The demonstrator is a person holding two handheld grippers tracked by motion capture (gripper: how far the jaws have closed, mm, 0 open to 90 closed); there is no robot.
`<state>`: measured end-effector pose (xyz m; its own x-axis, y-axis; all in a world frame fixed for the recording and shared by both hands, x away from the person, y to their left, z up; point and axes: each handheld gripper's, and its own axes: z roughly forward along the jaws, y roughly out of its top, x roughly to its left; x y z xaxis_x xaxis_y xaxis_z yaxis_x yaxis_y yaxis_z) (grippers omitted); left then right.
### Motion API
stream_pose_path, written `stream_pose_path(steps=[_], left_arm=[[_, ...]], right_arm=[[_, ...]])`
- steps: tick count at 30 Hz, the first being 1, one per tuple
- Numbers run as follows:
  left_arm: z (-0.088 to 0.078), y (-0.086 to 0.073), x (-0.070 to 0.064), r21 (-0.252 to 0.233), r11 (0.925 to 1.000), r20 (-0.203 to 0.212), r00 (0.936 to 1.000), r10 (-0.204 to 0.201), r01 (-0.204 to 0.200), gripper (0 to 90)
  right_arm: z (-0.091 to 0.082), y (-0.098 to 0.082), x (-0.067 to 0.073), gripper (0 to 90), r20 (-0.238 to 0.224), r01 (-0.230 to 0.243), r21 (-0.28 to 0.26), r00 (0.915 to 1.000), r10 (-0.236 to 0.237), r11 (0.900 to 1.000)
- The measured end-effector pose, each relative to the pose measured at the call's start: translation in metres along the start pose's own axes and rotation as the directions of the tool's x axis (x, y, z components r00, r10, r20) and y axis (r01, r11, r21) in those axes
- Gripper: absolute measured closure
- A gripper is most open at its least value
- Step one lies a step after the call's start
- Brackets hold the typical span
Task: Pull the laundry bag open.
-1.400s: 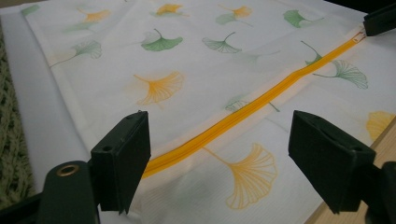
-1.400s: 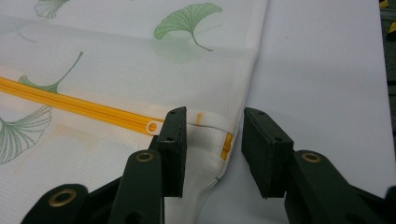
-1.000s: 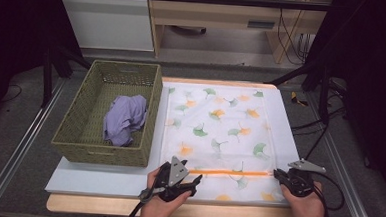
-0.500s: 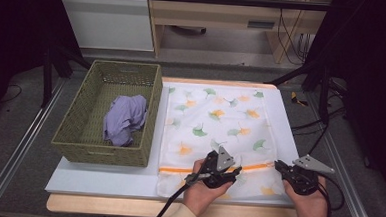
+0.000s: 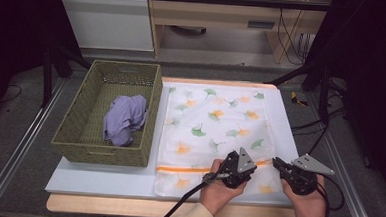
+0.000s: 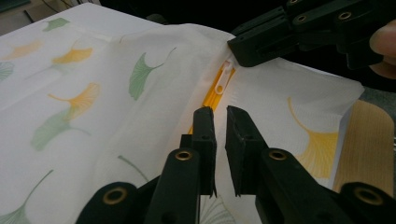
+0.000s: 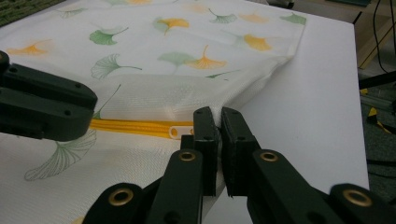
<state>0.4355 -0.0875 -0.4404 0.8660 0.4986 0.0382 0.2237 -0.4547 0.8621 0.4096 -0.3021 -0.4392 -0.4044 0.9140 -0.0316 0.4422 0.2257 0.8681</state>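
At the near edge of the table, the person's forearms are coming in cut off by the frame. The right gripper (image 7: 219,122) is pinching the right end of the white pillowcase printed with green and orange ginkgo leaves (image 5: 215,124), jaws nearly together on a fold of fabric just beside the white zipper pull (image 7: 180,131). The left gripper (image 6: 221,122) is sitting over the orange zipper (image 6: 211,95); its jaws have just been closing and are standing almost together, but whether fabric is caught between them is hard to make out. In the high view both grippers are hiding the zipper's right stretch.

The pillowcase is lying flat on the pale board (image 5: 102,176), its zipper running along the near side. To its left, the olive woven basket (image 5: 79,147) is holding a crumpled lavender cloth (image 5: 124,119). Farther off, a wooden desk (image 5: 225,20) and dark stands are standing on the grey floor.
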Motion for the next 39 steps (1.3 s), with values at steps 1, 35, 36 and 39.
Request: stream_pose_path(steps=[1,35,36,39], left_arm=[[0.002,0.0,0.0,-0.001,1.0,-0.001,1.0,-0.004,0.004,83.9],[0.044,-0.001,0.004,-0.026,0.9986,-0.006,0.9989,-0.046,0.046,71.3],[0.044,-0.001,0.004,-0.029,0.9989,-0.006,0.9993,-0.038,0.038,71.6],[0.045,-0.001,0.003,-0.031,0.9989,-0.006,0.9993,-0.037,0.037,73.5]], right_arm=[[0.0,0.0,0.0,85.9,-0.001,0.0,-0.005,1.0,0.0,1.0],[-0.002,0.004,0.006,86.1,-0.056,0.02,-0.061,0.9982,-0.023,0.998],[-0.002,0.004,0.006,86.2,-0.055,0.02,-0.06,0.9982,-0.023,0.998],[-0.001,0.004,0.006,86.2,-0.057,0.017,-0.058,0.9982,-0.02,0.998]])
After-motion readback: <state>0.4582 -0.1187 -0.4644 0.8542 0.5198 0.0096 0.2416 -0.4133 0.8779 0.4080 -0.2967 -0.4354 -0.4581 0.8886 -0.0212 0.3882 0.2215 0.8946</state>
